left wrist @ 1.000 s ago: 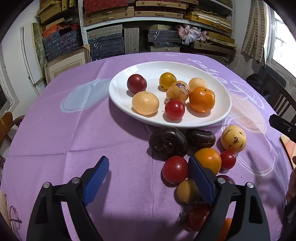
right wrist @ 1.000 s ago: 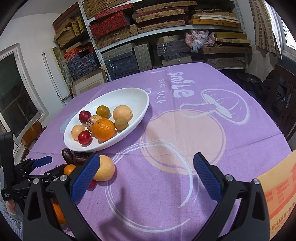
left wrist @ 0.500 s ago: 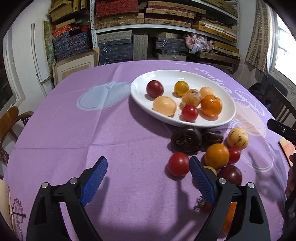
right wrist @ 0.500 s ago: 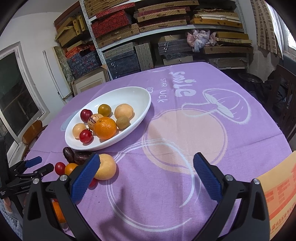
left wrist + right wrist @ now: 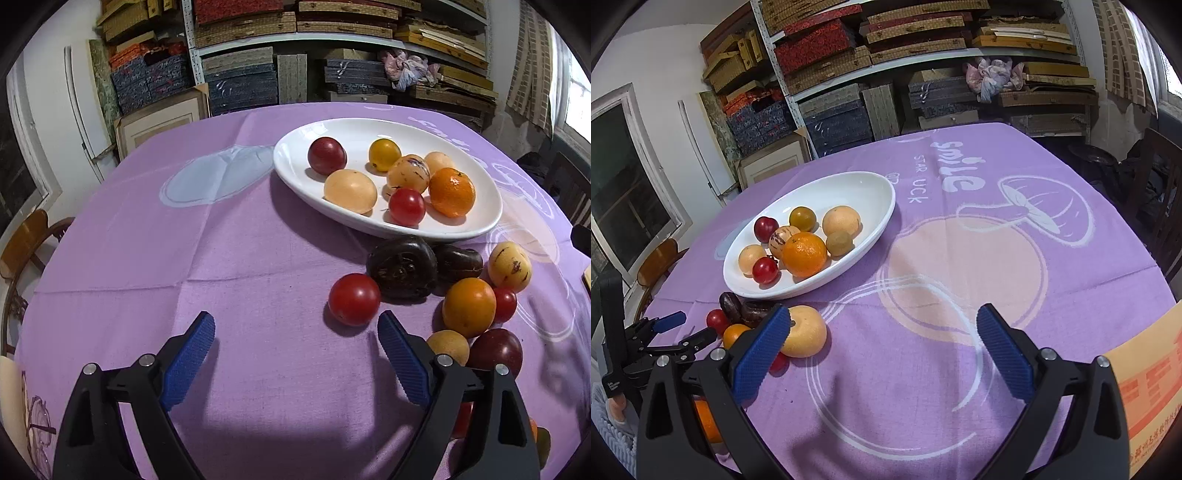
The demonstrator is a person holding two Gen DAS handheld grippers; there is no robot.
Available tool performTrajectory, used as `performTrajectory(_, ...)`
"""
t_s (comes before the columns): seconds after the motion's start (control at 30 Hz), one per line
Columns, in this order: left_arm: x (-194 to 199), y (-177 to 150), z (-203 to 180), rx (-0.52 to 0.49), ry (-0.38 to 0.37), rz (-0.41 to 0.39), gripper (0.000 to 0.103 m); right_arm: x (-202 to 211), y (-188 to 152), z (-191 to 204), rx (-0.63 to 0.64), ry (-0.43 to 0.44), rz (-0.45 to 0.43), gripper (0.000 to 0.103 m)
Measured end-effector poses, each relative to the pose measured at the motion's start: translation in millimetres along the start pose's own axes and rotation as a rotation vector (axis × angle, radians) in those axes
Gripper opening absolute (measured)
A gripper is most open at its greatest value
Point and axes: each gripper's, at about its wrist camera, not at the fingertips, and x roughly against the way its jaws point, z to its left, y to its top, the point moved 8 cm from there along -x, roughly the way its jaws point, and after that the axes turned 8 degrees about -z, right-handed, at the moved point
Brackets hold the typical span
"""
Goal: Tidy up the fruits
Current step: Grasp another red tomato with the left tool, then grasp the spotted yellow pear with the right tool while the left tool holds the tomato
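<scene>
Glossy round tomato (image 5: 354, 299), smooth oval white dish (image 5: 295, 173), purple cloth (image 5: 184, 240)

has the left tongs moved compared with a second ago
Yes. In the right wrist view the left tongs have drawn back from the loose fruit toward the picture's left edge, away from the white plate.

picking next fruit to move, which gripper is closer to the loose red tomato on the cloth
Left. The left gripper hovers open just short of the red tomato; the right gripper sits off to the side, beyond the fruit pile.
</scene>
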Motion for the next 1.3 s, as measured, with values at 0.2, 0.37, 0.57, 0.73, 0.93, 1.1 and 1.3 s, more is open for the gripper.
performTrajectory(0.2, -2, 12, -12, -0.029, -0.072, -0.039, 0.09, 0, 0, 0, 0.008, -0.003, 0.002, 0.099)
performTrajectory(0.37, -19, 15, -12, -0.001, -0.156, -0.013, 0.083, 1, 0, -1, 0.014, -0.009, -0.002, 0.099)
performTrajectory(0.57, -22, 17, 4, 0.059, -0.181, -0.01, 0.077, 1, -2, 2, 0.025, -0.005, 0.005, 0.099)
performTrajectory(0.73, -24, 20, 17, 0.071, -0.138, -0.015, 0.076, 1, -3, 2, 0.02, -0.006, 0.009, 0.099)
performTrajectory(0.93, -34, 25, 14, 0.059, -0.142, 0.007, 0.062, 0, -4, 2, 0.032, -0.017, 0.012, 0.099)
performTrajectory(1.1, -36, 23, 16, 0.083, -0.163, 0.02, 0.052, 0, -4, 1, 0.028, -0.016, 0.012, 0.099)
performTrajectory(1.3, -36, 25, 17, 0.087, -0.147, 0.013, 0.048, -2, -4, 2, 0.04, -0.019, 0.019, 0.099)
